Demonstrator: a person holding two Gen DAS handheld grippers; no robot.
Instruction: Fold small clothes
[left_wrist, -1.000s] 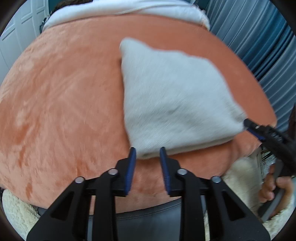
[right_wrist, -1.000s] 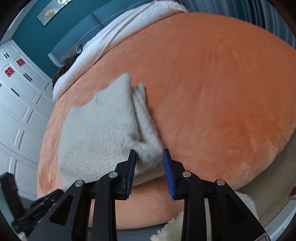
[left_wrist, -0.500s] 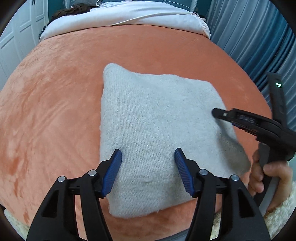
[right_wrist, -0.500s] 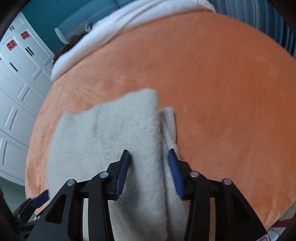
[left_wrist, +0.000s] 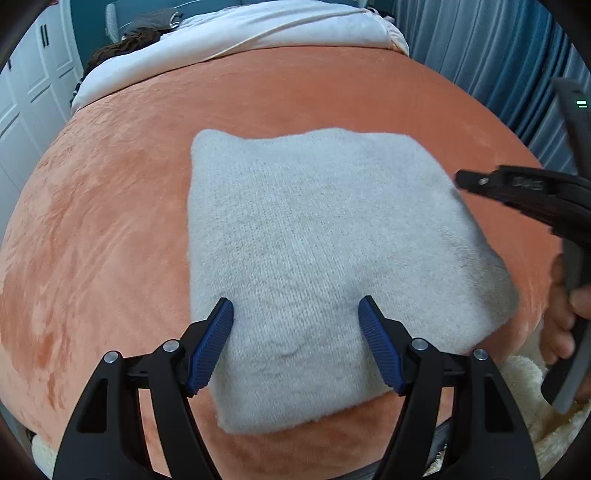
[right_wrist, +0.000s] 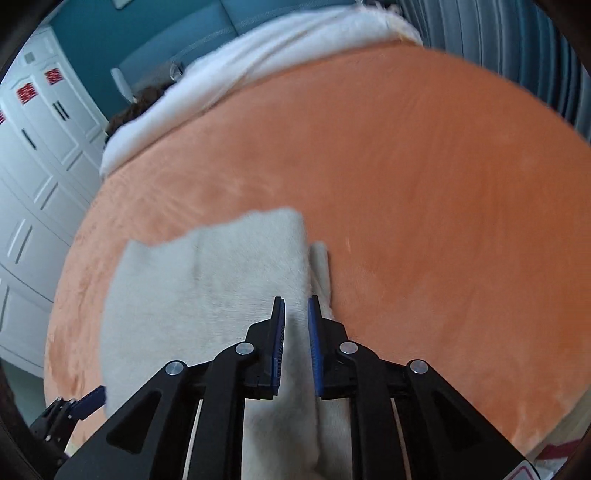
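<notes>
A folded grey knit garment (left_wrist: 314, 240) lies flat on the orange blanket (left_wrist: 110, 221). My left gripper (left_wrist: 295, 302) hovers over its near edge; the jaws stand wide and are opening, with only the cloth surface below them. My right gripper (right_wrist: 295, 299) sits at the garment's (right_wrist: 207, 288) right edge, its jaws narrow with a ridge of grey cloth between the pads. In the left wrist view the right gripper (left_wrist: 460, 180) comes in from the right, held by a hand (left_wrist: 561, 325). A blue fingertip of the left gripper (right_wrist: 85, 402) shows at the lower left of the right wrist view.
The orange blanket (right_wrist: 424, 203) covers a bed, with a white duvet (left_wrist: 258, 33) at its far end. Blue curtains (left_wrist: 498, 55) hang on the right and white wardrobe doors (right_wrist: 37, 166) stand on the left. A cream fleece (left_wrist: 528, 398) lies at the bed's near right corner.
My left gripper moved from the garment's near edge to over it and spread its jaws. My right gripper advanced over the right edge and narrowed its jaws around the cloth.
</notes>
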